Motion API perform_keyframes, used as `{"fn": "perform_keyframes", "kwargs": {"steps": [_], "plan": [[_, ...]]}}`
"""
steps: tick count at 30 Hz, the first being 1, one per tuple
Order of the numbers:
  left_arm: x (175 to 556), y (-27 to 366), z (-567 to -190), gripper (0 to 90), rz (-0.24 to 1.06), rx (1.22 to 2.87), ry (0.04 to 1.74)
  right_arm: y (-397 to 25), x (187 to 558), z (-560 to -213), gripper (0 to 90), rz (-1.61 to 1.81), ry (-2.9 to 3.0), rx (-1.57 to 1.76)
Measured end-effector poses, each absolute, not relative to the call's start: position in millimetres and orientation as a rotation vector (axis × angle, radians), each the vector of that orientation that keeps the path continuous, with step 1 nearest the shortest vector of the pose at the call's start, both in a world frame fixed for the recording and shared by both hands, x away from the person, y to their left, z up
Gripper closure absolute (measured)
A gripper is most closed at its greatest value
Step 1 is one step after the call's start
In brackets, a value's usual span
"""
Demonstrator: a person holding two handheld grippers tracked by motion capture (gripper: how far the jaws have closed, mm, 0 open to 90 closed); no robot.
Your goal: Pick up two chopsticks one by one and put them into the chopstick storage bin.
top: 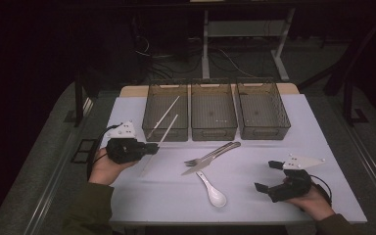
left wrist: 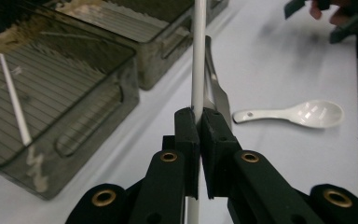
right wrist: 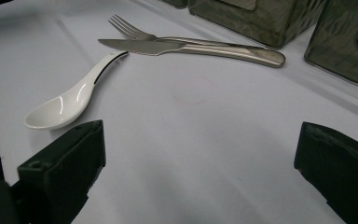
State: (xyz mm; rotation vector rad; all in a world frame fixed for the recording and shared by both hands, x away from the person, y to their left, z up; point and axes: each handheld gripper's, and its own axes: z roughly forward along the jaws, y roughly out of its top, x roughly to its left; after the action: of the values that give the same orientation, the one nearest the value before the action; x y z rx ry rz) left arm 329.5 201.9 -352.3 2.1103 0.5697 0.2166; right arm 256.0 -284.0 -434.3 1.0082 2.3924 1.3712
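Note:
My left gripper [top: 154,147] [left wrist: 198,114] is shut on a white chopstick [top: 170,127] [left wrist: 198,56], which slants up toward the front wall of the left grey bin [top: 152,128] [left wrist: 98,100]. A second white chopstick [top: 169,110] [left wrist: 14,98] lies inside that bin. On the white table, a metal fork [top: 194,160] [right wrist: 130,29] and knife [top: 210,159] [right wrist: 168,46] lie side by side at the middle. A white ceramic spoon [top: 215,195] [left wrist: 303,113] [right wrist: 65,105] lies nearer me. My right gripper [top: 267,175] [right wrist: 200,154] is held open at the front right, with nothing between its jaws.
Beside the left bin, a middle bin [top: 214,132] and a right bin [top: 264,132] stand in a row at the back of the table. Bare white cloth [top: 254,156] lies between the cutlery and my right gripper. Dark floor and desk legs lie beyond.

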Motion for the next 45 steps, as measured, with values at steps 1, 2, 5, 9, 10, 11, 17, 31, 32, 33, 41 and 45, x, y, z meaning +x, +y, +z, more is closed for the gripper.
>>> {"fn": "perform_keyframes", "kwargs": {"steps": [1, 2, 5, 9, 10, 11, 17, 31, 32, 33, 41, 45], "plan": [[332.2, 200.6, -350.0, 84.9, 0.219, 2.114, 0.577, -284.2, 256.0, -434.2, 1.9, 1.372, 2.392, 1.008], [334.8, 199.0, -347.5, 84.9, 0.229, 2.119, 0.589, -284.3, 256.0, -434.2, 1.9, 1.373, 2.391, 1.011], [343.7, 194.4, -338.4, 84.9, 0.247, 2.123, 0.618, -284.6, 255.9, -434.0, 1.9, 1.375, 2.389, 1.013], [358.0, 187.6, -322.9, 84.9, 0.29, 2.134, 0.655, -284.6, 255.4, -433.7, 2.0, 1.377, 2.389, 1.015], [361.8, 186.1, -318.8, 84.9, 0.296, 2.132, 0.657, -284.5, 255.1, -433.6, 1.9, 1.379, 2.391, 1.023], [365.8, 184.9, -314.5, 84.9, 0.299, 2.125, 0.66, -284.7, 255.6, -433.7, 1.9, 1.381, 2.385, 1.014], [390.3, 176.0, -292.3, 84.9, 0.34, 2.115, 0.669, -285.1, 255.7, -433.3, 2.0, 1.386, 2.383, 1.013], [452.2, 161.5, -289.1, 84.8, 0.422, 2.08, 0.735, -286.2, 255.6, -432.4, 1.9, 1.396, 2.379, 1.015], [456.1, 161.0, -290.2, 84.8, 0.424, 2.091, 0.743, -286.4, 255.6, -432.4, 1.9, 1.399, 2.378, 1.014], [459.5, 160.3, -292.1, 84.8, 0.427, 2.096, 0.751, -286.5, 255.6, -432.3, 1.9, 1.399, 2.377, 1.017], [474.4, 158.7, -316.5, 84.8, 0.402, 2.105, 0.834, -286.3, 255.4, -432.2, 1.9, 1.404, 2.38, 1.009], [477.8, 156.4, -331.1, 84.8, 0.383, 2.162, 0.851, -286.4, 255.6, -432.0, 1.9, 1.405, 2.381, 1.009]]}}
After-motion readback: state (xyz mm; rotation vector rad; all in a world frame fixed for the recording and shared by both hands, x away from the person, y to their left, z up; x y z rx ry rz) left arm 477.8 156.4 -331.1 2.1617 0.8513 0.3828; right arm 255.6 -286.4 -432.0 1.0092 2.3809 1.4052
